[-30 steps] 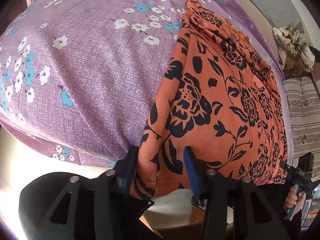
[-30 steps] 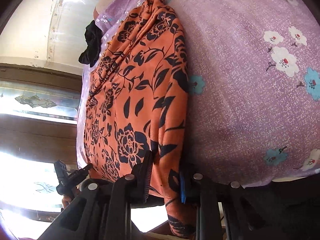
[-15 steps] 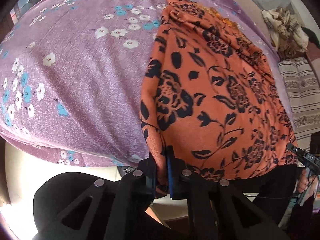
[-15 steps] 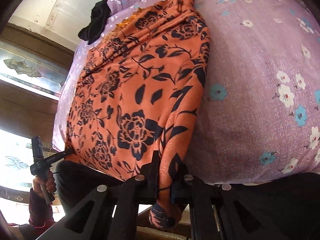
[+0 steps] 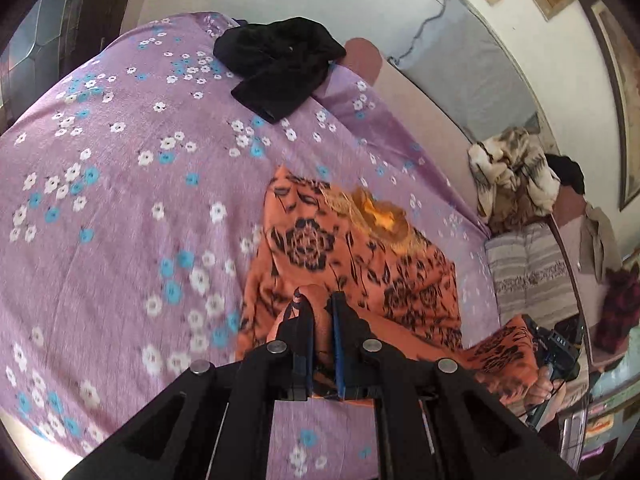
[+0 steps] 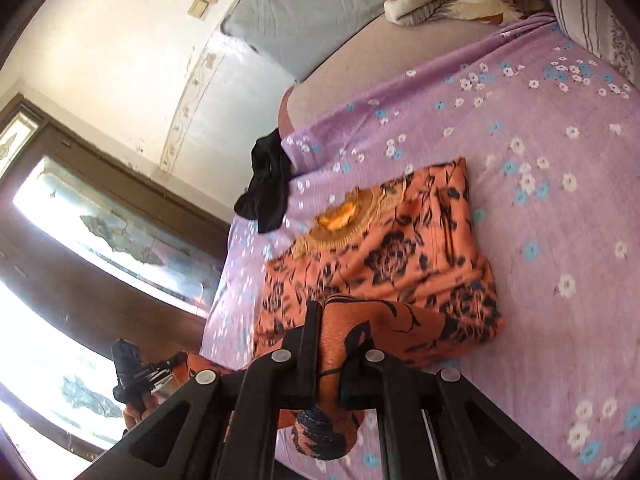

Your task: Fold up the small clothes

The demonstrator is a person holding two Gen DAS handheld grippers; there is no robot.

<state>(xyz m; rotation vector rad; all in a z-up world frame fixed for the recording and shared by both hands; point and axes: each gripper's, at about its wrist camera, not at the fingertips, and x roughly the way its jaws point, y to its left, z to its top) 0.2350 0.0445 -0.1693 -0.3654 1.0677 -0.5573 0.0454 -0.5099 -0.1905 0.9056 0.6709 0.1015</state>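
Left wrist view: the left gripper point(image 5: 320, 312) is seen with its jaws drawn close together, a bunched edge of the orange floral garment point(image 5: 352, 264) being pinched between them. From that grip the cloth is carried forward, lifted above the purple flowered bedsheet point(image 5: 120, 208), while the far part of the garment, with its yellow embroidered neckline point(image 5: 376, 210), is left lying on the sheet. A black garment point(image 5: 280, 68) is seen farther off, near the sheet's far edge, well apart from the orange one. A crumpled cream and brown cloth point(image 5: 514, 172) is piled to the right, beside a striped pillow point(image 5: 532, 272).

From the right wrist view, the right gripper point(image 6: 328, 344) is shown clamped on another fold of the orange floral garment point(image 6: 392, 264), a rolled end hanging below the jaws. The opposite gripper is glimpsed at lower left, orange cloth trailing from it. A window point(image 6: 100, 232) in a dark wooden frame is seen behind.
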